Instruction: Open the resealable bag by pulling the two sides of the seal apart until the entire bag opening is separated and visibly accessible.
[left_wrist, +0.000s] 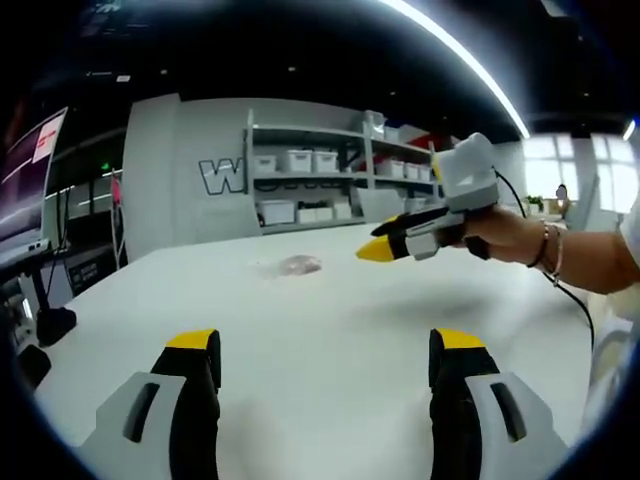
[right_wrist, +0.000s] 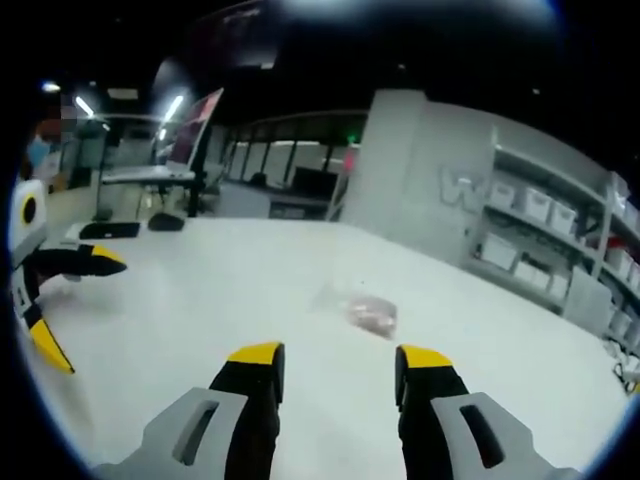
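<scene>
1. The bag (right_wrist: 362, 312) lies flat on the white table (right_wrist: 200, 300), clear, with something pinkish inside. It sits out in the open, well apart from both grippers, so either can come at it freely.
2. The right gripper (right_wrist: 327, 362) hangs above the table with jaws wide and empty, aimed roughly at the bag, probably lined up for the approach.
3. The left gripper (left_wrist: 327, 347) also holds its jaws wide with nothing between them, low over the table; the bag (left_wrist: 295, 266) lies ahead of it.
4. The seal looks untouched; which edge carries it cannot be told.
</scene>
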